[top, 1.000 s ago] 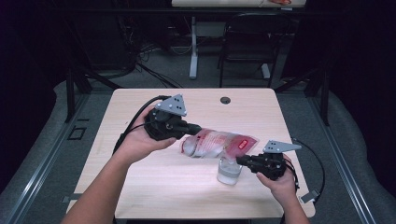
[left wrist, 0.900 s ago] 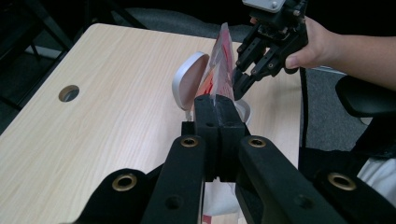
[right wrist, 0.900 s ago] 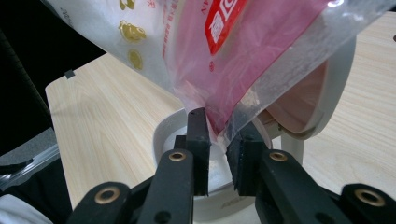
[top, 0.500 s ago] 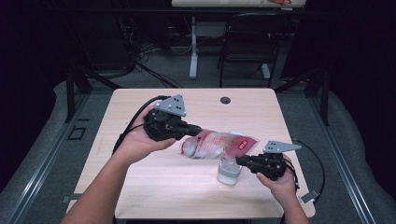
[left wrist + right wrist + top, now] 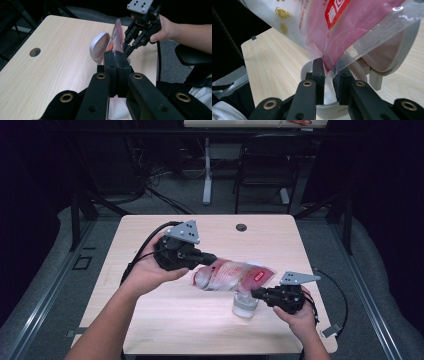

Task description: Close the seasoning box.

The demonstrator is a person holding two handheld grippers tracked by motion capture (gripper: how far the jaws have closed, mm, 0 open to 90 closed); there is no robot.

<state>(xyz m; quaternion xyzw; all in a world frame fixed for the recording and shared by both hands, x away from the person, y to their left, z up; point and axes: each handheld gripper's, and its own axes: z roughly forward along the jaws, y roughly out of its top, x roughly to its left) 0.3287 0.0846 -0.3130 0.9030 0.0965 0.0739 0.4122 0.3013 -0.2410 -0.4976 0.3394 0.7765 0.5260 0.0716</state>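
A clear pouch [image 5: 235,275] with red and white print hangs tilted over a small white container [image 5: 245,306] standing on the wooden table [image 5: 165,325]. My left gripper [image 5: 212,259] is shut on the pouch's upper edge, which is pinched flat between the pads [image 5: 117,56]. The container's round lid [image 5: 99,46] stands open beside the pouch [image 5: 117,35]. My right gripper [image 5: 255,294] reaches in from the right, and its jaws [image 5: 329,75] sit at the container's near rim [image 5: 329,110] with a narrow gap. The pouch's lower corner [image 5: 352,22] dips between them toward the opening.
A round cable hole [image 5: 241,227] lies at the table's far edge. Black cables trail from both grippers over the tabletop. A chair [image 5: 262,165] and a table leg [image 5: 206,170] stand beyond the far edge. The table's left half is bare wood.
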